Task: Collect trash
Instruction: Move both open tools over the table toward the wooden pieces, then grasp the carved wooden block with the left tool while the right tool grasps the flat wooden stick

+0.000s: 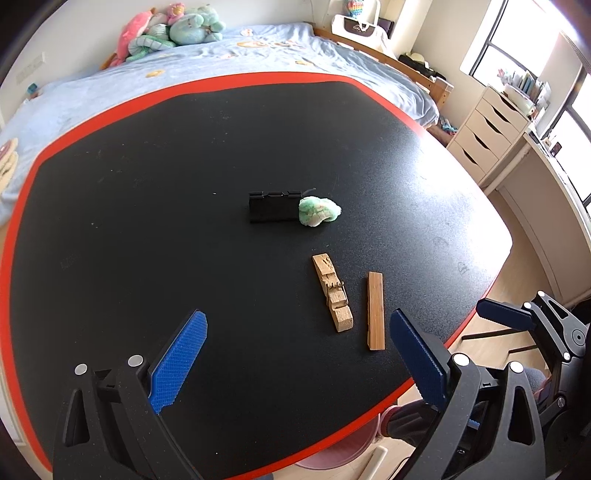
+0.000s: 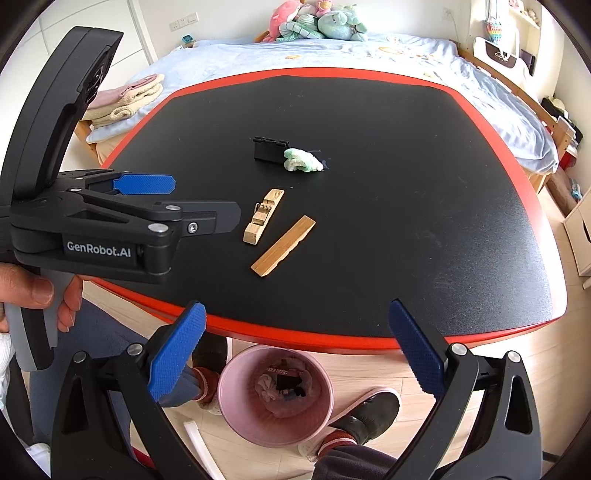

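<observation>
Two hand-held grippers over a black bench (image 1: 147, 184) with a red border. The left gripper (image 1: 295, 354) hangs above the near part of the bench, its jaws spread wide and holding nothing; its blue pads (image 1: 181, 362) frame the trash lying ahead. Just beyond and slightly right of the midline between the jaws lies a broken wooden clothespin (image 1: 331, 291) with its wire spring exposed, and just beside it to the right, not touching, lies a flat wooden strip (image 1: 376, 311), close to the inner face of the right-hand jaw. Farther ahead, well apart from the jaws, a black binder clip (image 1: 274, 206) stands on the bench with a crumpled green-and-white wad (image 1: 318, 211) touching its right end. The right gripper (image 2: 295, 347) is held off the near edge of the bench, its jaws likewise wide open and empty; directly below and between them stands a pink waste bin (image 2: 236, 406) on the floor, already holding scraps, with slippered feet to either side of it. From this view the clothespin (image 2: 263, 216) and strip (image 2: 283, 245) lie ahead of the jaws on the bench, the clip (image 2: 271, 149) and wad (image 2: 302, 160) beyond them. A hand (image 2: 40, 295) grips the left gripper's handle at the left. A bed (image 2: 369, 55) with plush toys (image 2: 317, 20) stands behind the bench.
</observation>
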The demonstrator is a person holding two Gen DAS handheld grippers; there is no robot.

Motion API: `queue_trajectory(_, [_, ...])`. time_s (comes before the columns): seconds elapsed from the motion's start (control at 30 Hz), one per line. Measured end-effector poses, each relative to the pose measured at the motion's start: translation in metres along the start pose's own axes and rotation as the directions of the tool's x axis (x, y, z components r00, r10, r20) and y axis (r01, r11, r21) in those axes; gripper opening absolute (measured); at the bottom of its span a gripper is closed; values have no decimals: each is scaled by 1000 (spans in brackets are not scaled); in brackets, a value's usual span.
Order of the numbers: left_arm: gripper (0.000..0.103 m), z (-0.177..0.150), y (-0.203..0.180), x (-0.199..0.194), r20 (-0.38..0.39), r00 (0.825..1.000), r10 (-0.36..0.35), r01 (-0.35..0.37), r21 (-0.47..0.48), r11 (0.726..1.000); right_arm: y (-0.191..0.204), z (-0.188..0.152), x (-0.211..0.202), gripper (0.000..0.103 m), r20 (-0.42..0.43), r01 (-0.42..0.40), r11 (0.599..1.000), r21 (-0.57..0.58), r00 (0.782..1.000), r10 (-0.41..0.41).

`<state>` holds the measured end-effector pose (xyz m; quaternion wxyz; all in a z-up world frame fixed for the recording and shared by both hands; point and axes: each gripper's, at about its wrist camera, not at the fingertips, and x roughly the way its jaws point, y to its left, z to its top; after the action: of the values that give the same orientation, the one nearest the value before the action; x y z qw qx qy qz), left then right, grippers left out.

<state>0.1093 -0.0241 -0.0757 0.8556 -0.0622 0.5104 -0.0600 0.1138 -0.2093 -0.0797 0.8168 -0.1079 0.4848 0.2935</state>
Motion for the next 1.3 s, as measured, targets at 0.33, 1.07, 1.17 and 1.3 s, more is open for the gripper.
queue_trajectory(0.33, [95,3,1,23,-14,999,52,-52,6,999,-8,-1,11,97,-9,-3,1000,11,1000,3])
queue_trajectory(1.07, [73,6,7,28,40,992,116,-118,50,992,-7,7,30,97,-11,-5,1000,7,1000,5])
queue_trajectory(1.17, [61,8,4,27,45,995,89,-91,63,994,-8,8,31,97,-15,-7,1000,9,1000,7])
queue_trajectory(1.3, [43,10,2,26,47,998,50,-54,67,996,-7,9,32,97,-14,-8,1000,11,1000,8])
